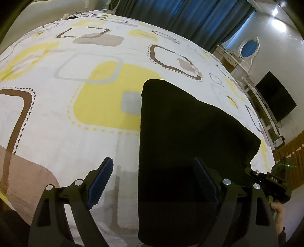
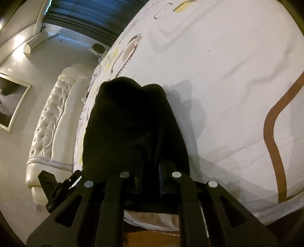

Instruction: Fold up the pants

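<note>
The black pants (image 1: pixel 182 144) lie folded flat on the patterned bedsheet (image 1: pixel 76 117), reaching from the near edge toward the right. My left gripper (image 1: pixel 153 167) is open, its left finger over bare sheet and its right finger over the pants' near left edge. In the right wrist view the pants (image 2: pixel 131 121) rise in a bunched fold straight ahead. My right gripper (image 2: pixel 150 167) is shut on the pants, its fingers buried in the black cloth. That gripper also shows in the left wrist view (image 1: pixel 269 180) at the pants' right corner.
The bed's white sheet (image 2: pixel 228 95) has yellow, brown and grey squares. A padded white headboard (image 2: pixel 51 121) stands at the left. Dark blue curtains (image 1: pixel 190 17), a white dresser with an oval mirror (image 1: pixel 248 45) and a black TV (image 1: pixel 275 98) stand beyond the bed.
</note>
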